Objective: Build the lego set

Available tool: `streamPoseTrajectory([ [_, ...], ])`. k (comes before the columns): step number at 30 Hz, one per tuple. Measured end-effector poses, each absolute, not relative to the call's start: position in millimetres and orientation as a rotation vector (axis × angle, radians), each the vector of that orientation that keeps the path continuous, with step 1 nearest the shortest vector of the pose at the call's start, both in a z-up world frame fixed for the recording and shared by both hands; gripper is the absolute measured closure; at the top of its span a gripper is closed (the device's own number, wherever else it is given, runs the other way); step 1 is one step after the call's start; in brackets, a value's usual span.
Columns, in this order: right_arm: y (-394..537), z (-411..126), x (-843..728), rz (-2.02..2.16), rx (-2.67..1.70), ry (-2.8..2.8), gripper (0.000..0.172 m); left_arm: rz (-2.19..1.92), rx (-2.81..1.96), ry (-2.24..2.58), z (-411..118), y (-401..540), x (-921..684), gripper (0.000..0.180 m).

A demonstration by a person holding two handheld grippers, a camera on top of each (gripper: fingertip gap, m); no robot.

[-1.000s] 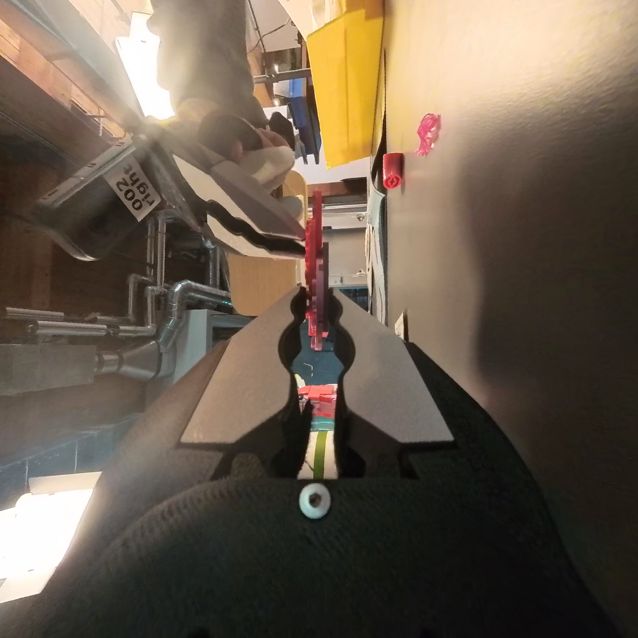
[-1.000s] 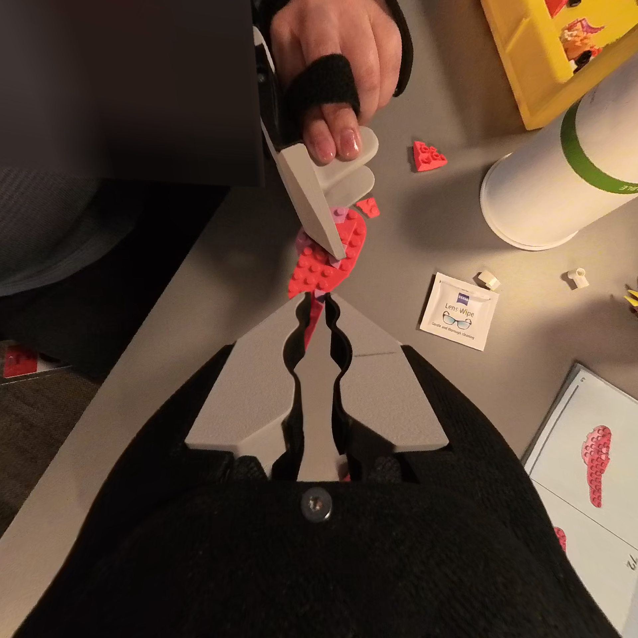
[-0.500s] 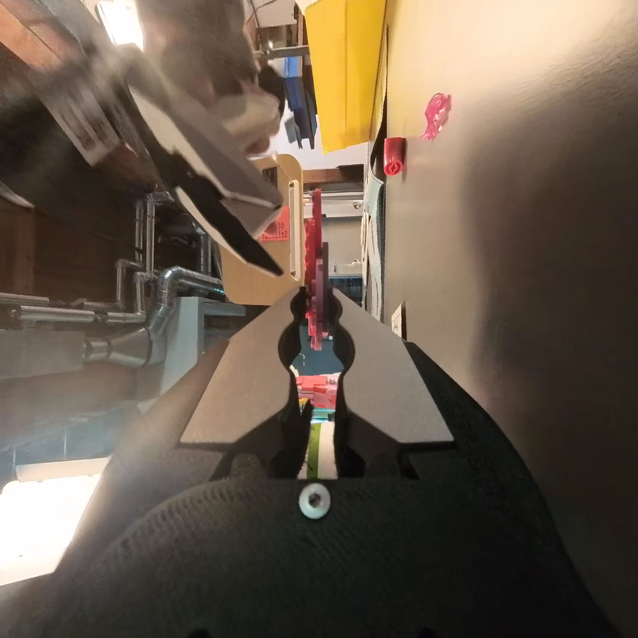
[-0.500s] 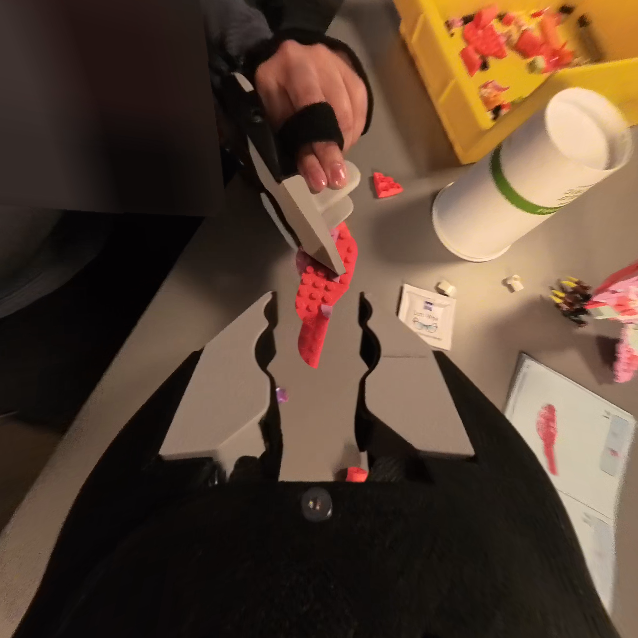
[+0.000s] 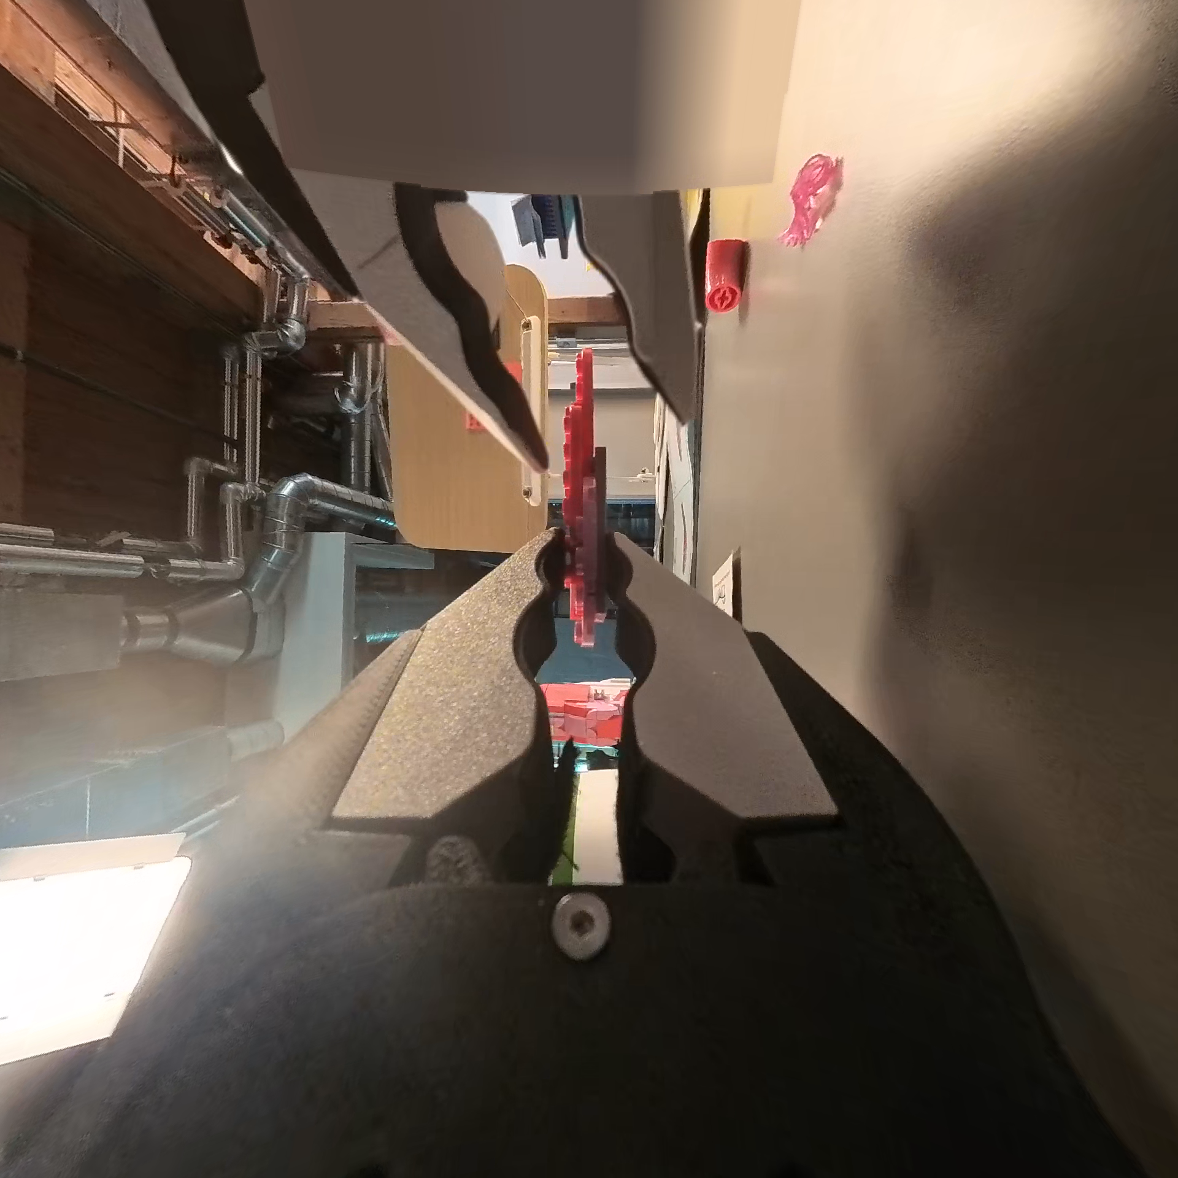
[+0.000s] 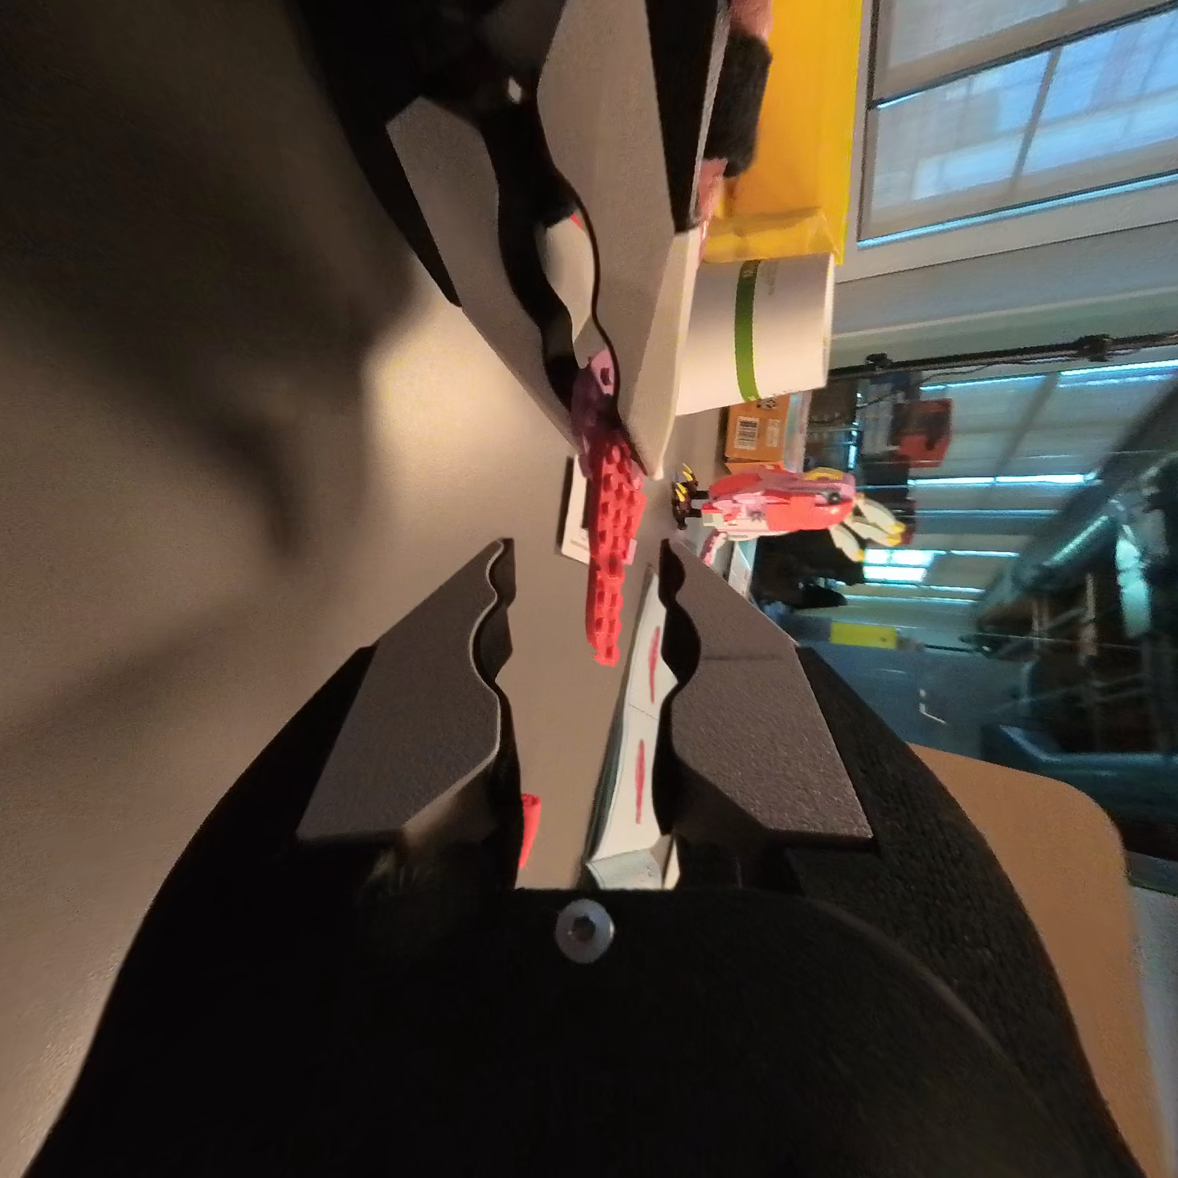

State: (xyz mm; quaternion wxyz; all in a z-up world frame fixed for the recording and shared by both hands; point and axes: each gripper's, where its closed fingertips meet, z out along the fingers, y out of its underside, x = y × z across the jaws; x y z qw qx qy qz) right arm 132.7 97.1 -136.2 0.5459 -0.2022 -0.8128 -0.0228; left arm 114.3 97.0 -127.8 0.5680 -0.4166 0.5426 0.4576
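Observation:
My left gripper [image 5: 588,548] is shut on a flat red and pink studded brick plate [image 5: 581,484], seen edge-on and standing out past its fingertips. In the right wrist view the left gripper [image 6: 602,421] comes in from the top and grips the plate [image 6: 612,542] by its pink end, above the grey table [image 6: 255,510]. My right gripper [image 6: 586,551] is open. The plate's free red tip hangs between its fingers and neither pad touches it. In the left wrist view the right gripper [image 5: 609,440] shows open around the plate's far end.
On the table lie a red cylinder piece [image 5: 723,277] and a pink clear piece [image 5: 809,197]. A white cup with a green band [image 6: 758,331], a yellow bin [image 6: 803,127], a red and pink brick model [image 6: 790,503], a white packet [image 6: 574,516] and a printed sheet [image 6: 637,701] are nearby. The grippers are tip to tip, or close to it. The pink clear piece [image 5: 809,197] lies around 6 cm away from my right fingertips.
My right gripper was shut on the plate's red end, then opened, let it go and turned on its side; its open fingers now flank the tip. My left gripper kept its hold throughout.

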Motion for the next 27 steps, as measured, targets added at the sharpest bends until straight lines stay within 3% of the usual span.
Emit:
streamPoseTrajectory([
  [16, 99.5, -132.6, 130.5, -0.143, -0.405, -1.888, 0.159, 1.075, -0.992, 1.283, -130.1, 98.0, 113.3, 0.169],
  [27, 100.2, -131.5, 129.0, -0.228, -0.37, -1.895, 0.162, 1.096, -0.989, 1.277, -128.6, 98.1, 112.6, 0.17],
])
